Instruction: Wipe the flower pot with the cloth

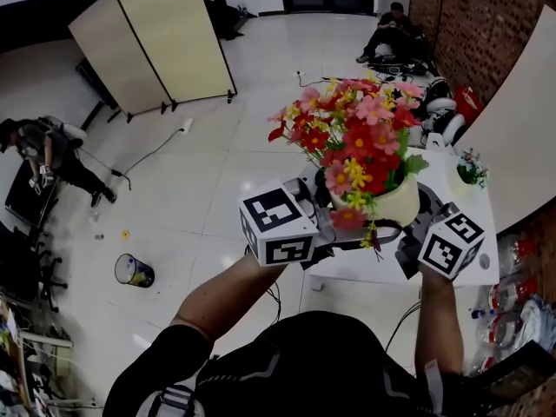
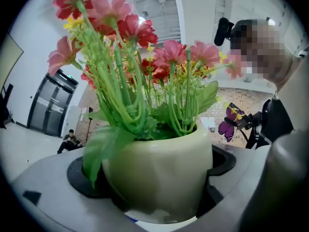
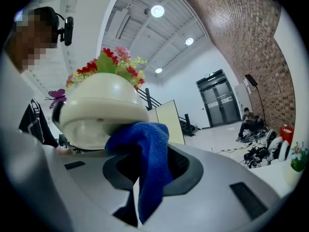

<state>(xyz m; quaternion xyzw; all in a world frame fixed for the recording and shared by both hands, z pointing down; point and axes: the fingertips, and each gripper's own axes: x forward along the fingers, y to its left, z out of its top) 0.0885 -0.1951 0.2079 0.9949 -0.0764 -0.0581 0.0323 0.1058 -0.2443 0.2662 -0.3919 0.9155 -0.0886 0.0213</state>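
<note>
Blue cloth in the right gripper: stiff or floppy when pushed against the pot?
Likely floppy: the blue cloth droops in folds from the right gripper. Its woven texture suggests it grips rather than slips. The flower pot looks glossy, so the cloth should probably glide across it.

Looks like lab/studio hall: brick wall (image 1: 486, 24), folding partition (image 1: 156, 37), cables (image 1: 149, 155) across pale floor (image 1: 226, 189)

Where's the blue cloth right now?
Right gripper view: the blue cloth is clamped in the right gripper, pressed against the base of the cream flower pot at centre-left; the left gripper holds that pot aloft.
</note>
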